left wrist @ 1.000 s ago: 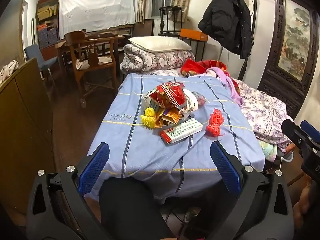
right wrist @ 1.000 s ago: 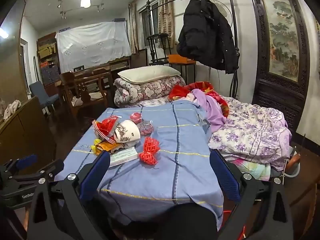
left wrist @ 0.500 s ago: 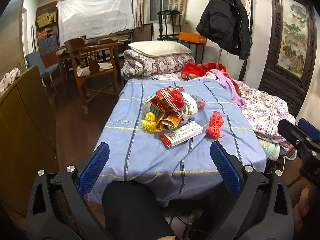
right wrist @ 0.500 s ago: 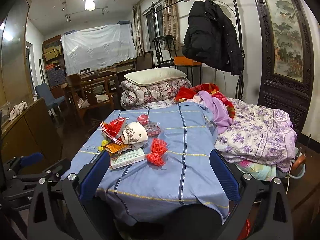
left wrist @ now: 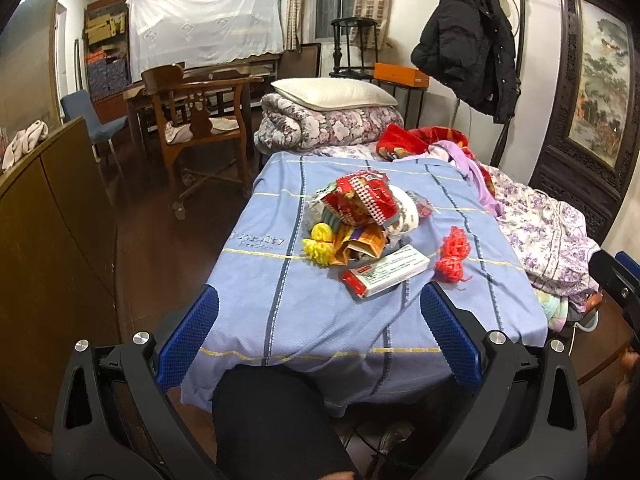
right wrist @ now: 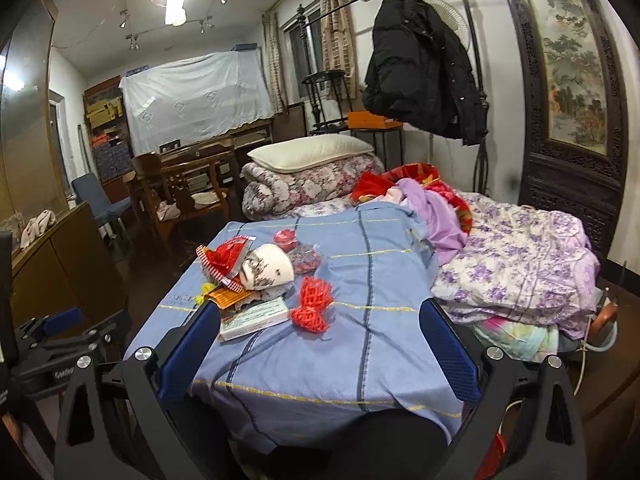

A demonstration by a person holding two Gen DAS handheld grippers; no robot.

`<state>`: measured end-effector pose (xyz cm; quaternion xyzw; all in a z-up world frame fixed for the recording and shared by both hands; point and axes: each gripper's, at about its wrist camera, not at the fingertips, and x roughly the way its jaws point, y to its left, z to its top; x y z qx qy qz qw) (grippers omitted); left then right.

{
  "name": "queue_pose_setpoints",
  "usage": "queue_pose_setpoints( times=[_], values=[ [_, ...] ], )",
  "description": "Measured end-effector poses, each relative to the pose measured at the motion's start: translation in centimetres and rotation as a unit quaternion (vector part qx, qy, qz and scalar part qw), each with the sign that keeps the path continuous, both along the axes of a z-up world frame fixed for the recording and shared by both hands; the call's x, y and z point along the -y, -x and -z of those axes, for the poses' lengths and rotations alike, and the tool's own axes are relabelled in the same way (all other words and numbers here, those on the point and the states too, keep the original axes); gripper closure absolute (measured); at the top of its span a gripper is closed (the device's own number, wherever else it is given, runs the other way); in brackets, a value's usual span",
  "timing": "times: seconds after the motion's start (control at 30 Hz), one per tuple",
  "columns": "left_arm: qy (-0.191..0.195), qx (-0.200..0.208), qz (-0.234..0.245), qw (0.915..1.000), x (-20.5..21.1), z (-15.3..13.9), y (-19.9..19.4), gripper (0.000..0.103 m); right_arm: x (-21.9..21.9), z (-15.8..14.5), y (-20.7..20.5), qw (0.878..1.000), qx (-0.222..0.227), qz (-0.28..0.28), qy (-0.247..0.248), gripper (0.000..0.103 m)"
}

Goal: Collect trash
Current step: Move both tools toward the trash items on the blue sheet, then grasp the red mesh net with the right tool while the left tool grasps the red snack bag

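Note:
A heap of trash lies on the blue sheet (left wrist: 280, 304): a red and white wrapper (left wrist: 362, 200), yellow net foam (left wrist: 318, 245), an orange packet (left wrist: 362, 242), a white and red box (left wrist: 384, 274) and red net foam (left wrist: 452, 256). The right wrist view shows the box (right wrist: 254, 318), the red net foam (right wrist: 314, 306), a white patterned bowl-like item (right wrist: 266, 268) and the wrapper (right wrist: 226, 258). My left gripper (left wrist: 318, 332) is open and empty, short of the heap. My right gripper (right wrist: 318, 346) is open and empty, near the bed's front edge.
A wooden cabinet (left wrist: 52, 248) stands at the left. A wooden chair (left wrist: 196, 120) is behind. Folded quilts and a pillow (left wrist: 332, 94) lie at the bed's far end. Floral bedding (right wrist: 516, 264) is piled at the right. A black coat (right wrist: 420, 68) hangs on a stand.
Both grippers have moved forward a little toward the bed and the heap looks larger. Both stay open and empty. Nothing on the bed has moved.

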<state>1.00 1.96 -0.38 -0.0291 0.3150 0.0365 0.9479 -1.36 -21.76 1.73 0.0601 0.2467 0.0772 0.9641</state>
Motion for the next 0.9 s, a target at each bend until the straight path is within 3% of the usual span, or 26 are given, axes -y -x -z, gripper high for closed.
queue_pose_setpoints(
  times=[0.3,0.43,0.57,0.67,0.87,0.9],
  values=[
    [0.03,-0.038,-0.004,0.9988,-2.7,2.7,-2.3,0.007,-1.2,3.6,-3.4,0.998,-0.058,-0.037,-0.007,0.006],
    [0.051,-0.056,-0.005,0.9971,-3.7,4.1,-3.5,0.007,-2.0,5.9,-6.7,0.994,-0.098,-0.045,-0.016,0.006],
    [0.049,-0.057,-0.003,0.9972,-4.2,4.9,-4.2,0.007,-2.4,7.8,-10.3,0.991,-0.125,-0.047,-0.034,0.008],
    [0.049,-0.054,0.003,0.9974,-4.3,5.2,-4.6,0.007,-2.9,9.1,-12.3,0.989,-0.133,-0.05,-0.035,0.015],
    [0.057,-0.048,0.036,0.9965,-3.9,5.1,-6.6,0.007,-3.3,11.8,-16.1,0.983,-0.167,-0.056,-0.044,0.047],
    [0.058,-0.049,0.045,0.9961,-3.6,5.0,-7.3,0.007,-3.3,12.3,-16.6,0.982,-0.173,-0.058,-0.049,0.056]
  ],
)
